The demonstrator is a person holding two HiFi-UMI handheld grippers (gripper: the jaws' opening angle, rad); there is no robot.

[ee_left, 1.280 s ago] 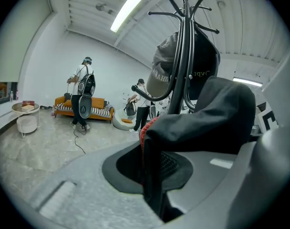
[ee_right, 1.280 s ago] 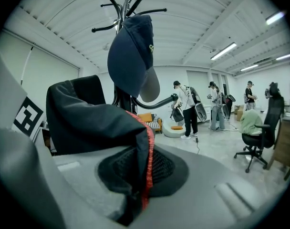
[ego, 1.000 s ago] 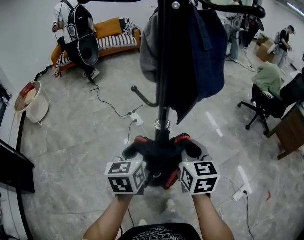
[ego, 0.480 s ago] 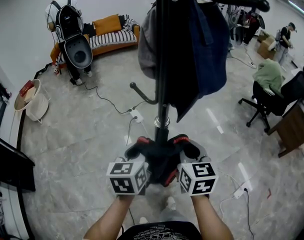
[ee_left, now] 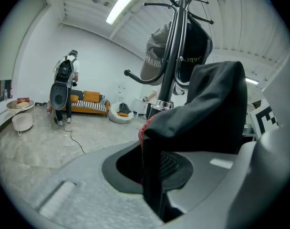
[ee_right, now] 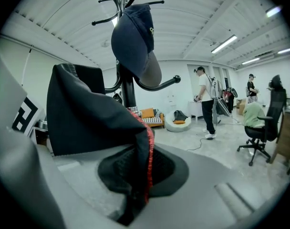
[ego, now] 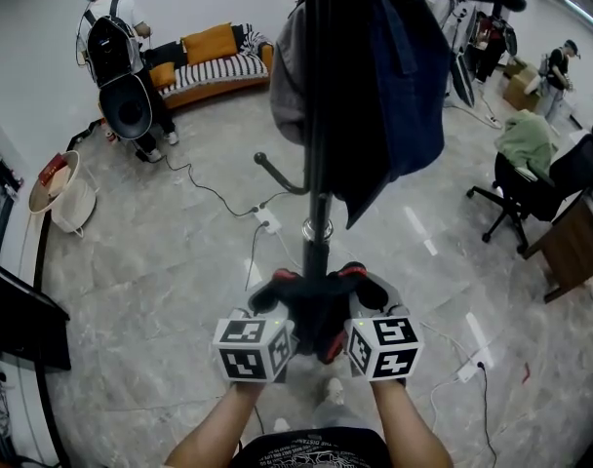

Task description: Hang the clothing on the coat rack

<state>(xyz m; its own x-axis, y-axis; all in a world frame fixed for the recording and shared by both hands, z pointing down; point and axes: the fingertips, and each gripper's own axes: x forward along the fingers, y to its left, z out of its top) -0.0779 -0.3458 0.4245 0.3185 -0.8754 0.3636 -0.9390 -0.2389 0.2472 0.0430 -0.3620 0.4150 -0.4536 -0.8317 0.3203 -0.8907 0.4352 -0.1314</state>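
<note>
A black garment with red trim point(ego: 316, 312) is bunched between my two grippers, low in front of the black coat rack pole point(ego: 321, 115). My left gripper point(ego: 277, 289) is shut on the garment's left part and my right gripper point(ego: 361, 283) on its right part. In the left gripper view the cloth point(ee_left: 202, 109) rises out of the gripper point(ee_left: 154, 175). The right gripper view shows the cloth point(ee_right: 92, 113) pinched in the gripper point(ee_right: 135, 185), red seam down. A grey cap point(ego: 289, 86) and a navy garment point(ego: 406, 96) hang on the rack. A lower hook point(ego: 277, 181) is bare.
A person with a black backpack point(ego: 119, 61) stands by an orange sofa point(ego: 214, 58) at the far left. A power strip with cables point(ego: 267, 225) lies near the rack's foot. A seated person on an office chair point(ego: 531, 174) and a wooden desk point(ego: 579, 252) are at right.
Both grippers keep the garment and have barely moved. The rack sits slightly higher in the head view. The person with the backpack has stepped left and turned away.
</note>
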